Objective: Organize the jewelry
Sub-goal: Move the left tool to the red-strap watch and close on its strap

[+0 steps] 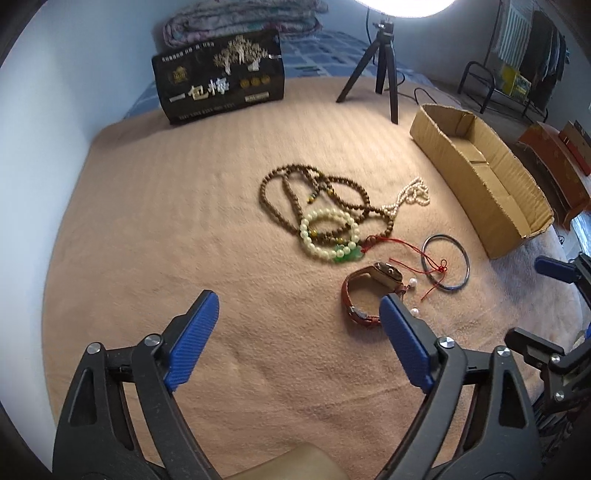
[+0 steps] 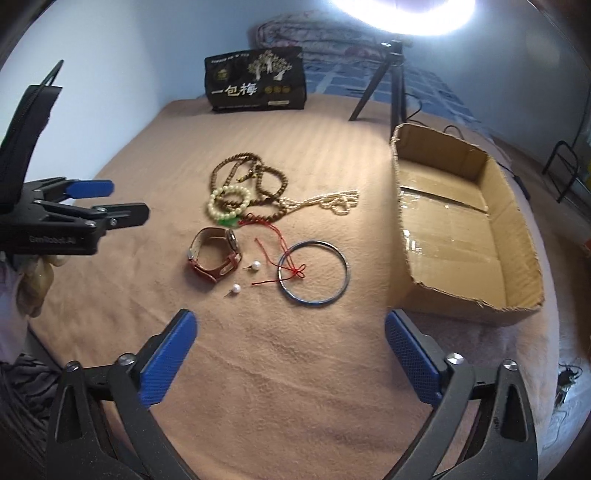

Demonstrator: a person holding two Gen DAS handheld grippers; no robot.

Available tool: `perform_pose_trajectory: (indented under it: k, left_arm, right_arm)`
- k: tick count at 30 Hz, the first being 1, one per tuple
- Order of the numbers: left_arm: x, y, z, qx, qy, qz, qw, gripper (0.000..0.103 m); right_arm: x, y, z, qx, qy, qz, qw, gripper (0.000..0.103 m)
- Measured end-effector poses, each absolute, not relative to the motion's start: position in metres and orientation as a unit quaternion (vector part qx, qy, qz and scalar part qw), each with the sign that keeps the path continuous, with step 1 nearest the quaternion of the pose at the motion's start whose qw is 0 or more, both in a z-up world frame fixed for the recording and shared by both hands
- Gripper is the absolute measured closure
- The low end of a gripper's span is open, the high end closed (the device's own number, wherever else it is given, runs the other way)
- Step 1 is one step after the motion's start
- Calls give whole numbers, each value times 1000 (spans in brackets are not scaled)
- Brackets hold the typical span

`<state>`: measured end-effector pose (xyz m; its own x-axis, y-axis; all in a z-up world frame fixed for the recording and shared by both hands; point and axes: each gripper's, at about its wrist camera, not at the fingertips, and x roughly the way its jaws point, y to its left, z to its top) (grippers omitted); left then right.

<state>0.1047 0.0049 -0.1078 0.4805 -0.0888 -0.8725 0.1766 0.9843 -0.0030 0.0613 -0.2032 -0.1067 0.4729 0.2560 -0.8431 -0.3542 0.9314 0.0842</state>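
Jewelry lies in a loose pile on a tan blanket. There is a long brown bead necklace, a pale bead bracelet with a green charm, a small pearl necklace, a red-strap watch, two pearl earrings, a red cord and a dark bangle. An open cardboard box stands to the right. My left gripper is open and empty, near the watch. My right gripper is open and empty, just short of the bangle.
A black printed bag stands at the back. A black tripod with a bright ring light stands behind the box. Folded quilts lie behind the bag. The bed's right edge runs past the box.
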Motion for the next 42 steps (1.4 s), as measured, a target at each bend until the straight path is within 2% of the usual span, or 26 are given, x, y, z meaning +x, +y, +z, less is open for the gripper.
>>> perform_pose_trajectory:
  k: [4, 7, 8, 10, 15, 17, 24, 33, 35, 42]
  left_arm:
    - [115, 10, -119, 20, 524, -77, 848, 28]
    - [118, 8, -125, 16, 531, -79, 843, 30]
    - [118, 7, -127, 15, 533, -81, 842, 36]
    - [120, 5, -130, 13, 538, -87, 839, 39]
    - [124, -2, -139, 13, 546, -100, 832, 40]
    - [128, -1, -144, 4, 556, -101, 825, 48]
    - [135, 0, -154, -10, 565, -103, 819, 50]
    - [142, -3, -167, -21, 578, -110, 808, 56]
    - [142, -4, -168, -22, 579, -113, 807, 56]
    - [143, -6, -174, -25, 586, -119, 801, 61]
  right_arm:
    - [69, -197, -115, -54, 497, 198, 843, 22]
    - [76, -193, -123, -49, 514, 213, 829, 35]
    - [79, -192, -127, -45, 522, 216, 824, 40]
    - [83, -193, -132, -43, 532, 213, 818, 48]
    - [85, -199, -138, -25, 544, 210, 812, 52]
    - [86, -198, -139, -23, 547, 214, 809, 59]
    - [99, -195, -136, -7, 540, 212, 815, 60]
    - [130, -180, -135, -16, 536, 207, 819, 72]
    - [136, -175, -139, -24, 539, 206, 817, 77]
    - [159, -162, -151, -47, 542, 197, 815, 79]
